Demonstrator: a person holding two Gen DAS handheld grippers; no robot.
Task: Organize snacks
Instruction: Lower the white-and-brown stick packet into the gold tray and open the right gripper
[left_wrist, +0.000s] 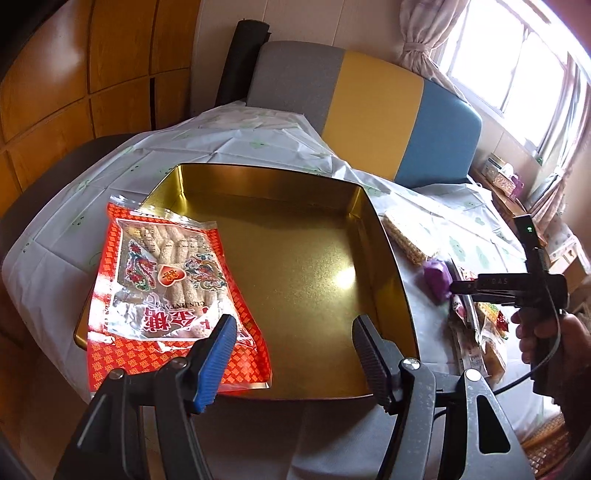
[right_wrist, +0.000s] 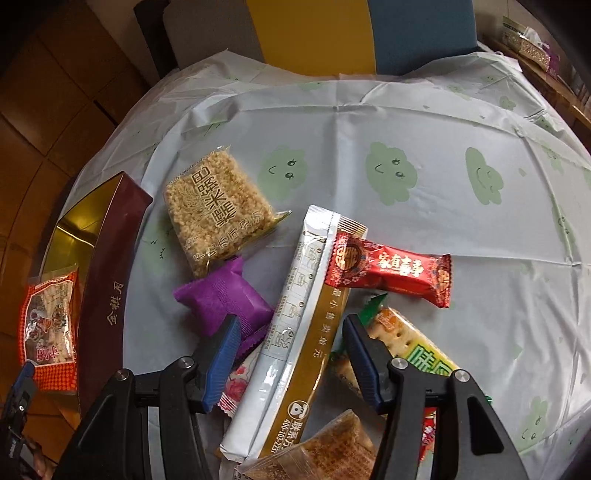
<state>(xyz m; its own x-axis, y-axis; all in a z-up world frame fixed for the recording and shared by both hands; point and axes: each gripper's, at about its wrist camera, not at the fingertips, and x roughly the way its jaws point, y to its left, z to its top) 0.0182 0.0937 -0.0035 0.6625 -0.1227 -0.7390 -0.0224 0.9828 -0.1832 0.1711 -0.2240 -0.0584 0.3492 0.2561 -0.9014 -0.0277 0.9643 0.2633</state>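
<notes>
Gold tin (left_wrist: 295, 258) cut off by left hand-held gripper (left_wrist: 291, 332) (jaws wide, empty), right hand-held gripper (right_wrist: 288, 343) straddling half-hidden sachet (right_wrist: 295, 314)

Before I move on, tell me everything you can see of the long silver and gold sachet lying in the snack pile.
The long, narrow silver and gold foil sachet is flat and glossy, with a silver half bearing small printed diagrams and a gold strip with white characters and a phone number. It looks sealed and lies slanted on top of the pile, its far end tucked under the red candy wrapper. The purple foil packet lies against its left side. It runs between the fingers of the right gripper, whose pads do not appear to press it.
</notes>
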